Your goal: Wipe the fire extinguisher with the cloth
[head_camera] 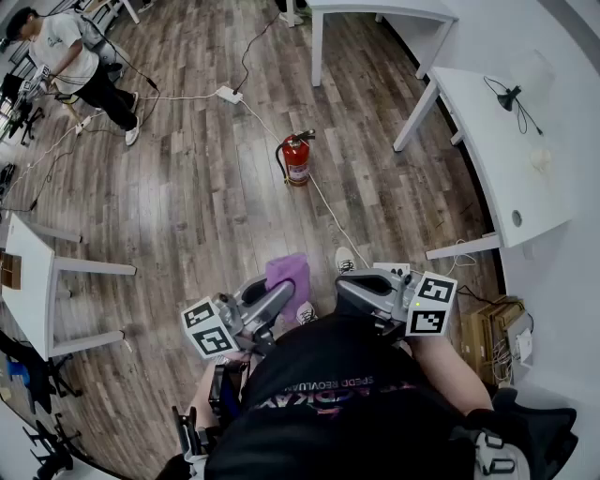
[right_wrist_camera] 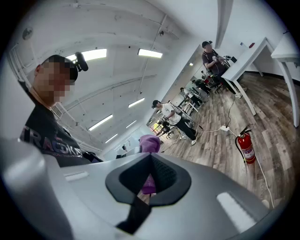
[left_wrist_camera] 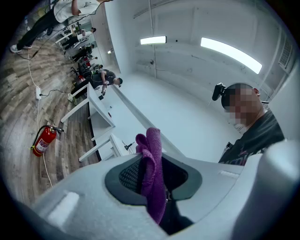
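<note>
In the head view, your left gripper (head_camera: 275, 298) pinched the crumpled purple fabric cloth (head_camera: 288, 277) between its pads, the cloth bunched up past the jaw tips and hanging down below them in the left gripper view. Your right gripper (head_camera: 343, 284) sat just beside it at about 3 o'clock from the cloth, its jaws pressed together; the right gripper view showed the purple cloth only beyond the closed tips, and the two grippers pointed towards each other in front of your dark shirt. The red cylindrical fire extinguisher (head_camera: 296, 160) with its black hose and handle stood upright on the grey-brown wood-plank floor (head_camera: 197, 206), well apart from both grippers at 12 o'clock from them, and neither gripper nor the cloth touched it. A thin white cable (head_camera: 330, 214) ran across the floor past the base of the extinguisher, from a white power strip (head_camera: 228, 94) at 11 o'clock down towards your white shoe (head_camera: 344, 260). A white table with slanted legs (head_camera: 497, 141) stood at 2 o'clock, another white table (head_camera: 380, 9) at 12 o'clock far behind the extinguisher, and a third white table (head_camera: 28, 272) at 9 o'clock. A person in a white shirt and dark trousers (head_camera: 70, 61) bent over equipment at 10 o'clock, far from you.
</note>
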`<state>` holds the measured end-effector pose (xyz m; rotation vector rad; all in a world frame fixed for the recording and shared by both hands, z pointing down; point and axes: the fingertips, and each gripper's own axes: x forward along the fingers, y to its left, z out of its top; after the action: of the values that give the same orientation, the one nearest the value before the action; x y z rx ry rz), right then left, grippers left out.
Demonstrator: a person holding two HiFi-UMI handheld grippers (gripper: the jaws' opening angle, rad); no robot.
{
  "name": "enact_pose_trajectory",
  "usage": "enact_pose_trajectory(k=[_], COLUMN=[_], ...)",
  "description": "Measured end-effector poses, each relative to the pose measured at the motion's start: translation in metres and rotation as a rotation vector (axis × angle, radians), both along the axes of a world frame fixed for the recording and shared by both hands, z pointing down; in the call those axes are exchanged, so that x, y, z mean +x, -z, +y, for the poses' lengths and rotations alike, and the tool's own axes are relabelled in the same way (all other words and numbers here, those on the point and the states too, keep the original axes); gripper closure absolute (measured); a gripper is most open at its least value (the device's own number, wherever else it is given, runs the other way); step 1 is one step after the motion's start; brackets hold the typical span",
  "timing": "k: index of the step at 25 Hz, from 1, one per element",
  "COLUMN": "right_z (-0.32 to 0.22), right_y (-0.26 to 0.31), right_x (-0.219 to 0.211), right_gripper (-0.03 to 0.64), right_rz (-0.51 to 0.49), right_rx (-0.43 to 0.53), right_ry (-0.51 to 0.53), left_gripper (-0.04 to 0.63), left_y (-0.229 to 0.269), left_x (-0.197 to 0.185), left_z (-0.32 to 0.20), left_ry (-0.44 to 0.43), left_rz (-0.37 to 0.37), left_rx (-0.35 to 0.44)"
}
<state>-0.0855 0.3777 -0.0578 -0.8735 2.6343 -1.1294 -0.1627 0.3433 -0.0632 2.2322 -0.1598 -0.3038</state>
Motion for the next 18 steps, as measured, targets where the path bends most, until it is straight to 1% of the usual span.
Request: enact_pose_trajectory(k=[10,18], right_z=[-0.005,-0.011], right_y=[0.0,-0.001], right_x=[0.0,0.006], right_gripper=[0.613,0.611], right_rz=[0.01,0.011], right_rx=[0.005,-0.007], right_ry=[0.011,-0.017], left_gripper=[0.525,0.525], left_y=[-0.001,0.001], left_x=[0.0,0.001], left_z=[-0.004,-0.007], left_ry=[0.003,-0.002], left_rz=[-0.007,-0.009], left_rx=[0.001,0.007])
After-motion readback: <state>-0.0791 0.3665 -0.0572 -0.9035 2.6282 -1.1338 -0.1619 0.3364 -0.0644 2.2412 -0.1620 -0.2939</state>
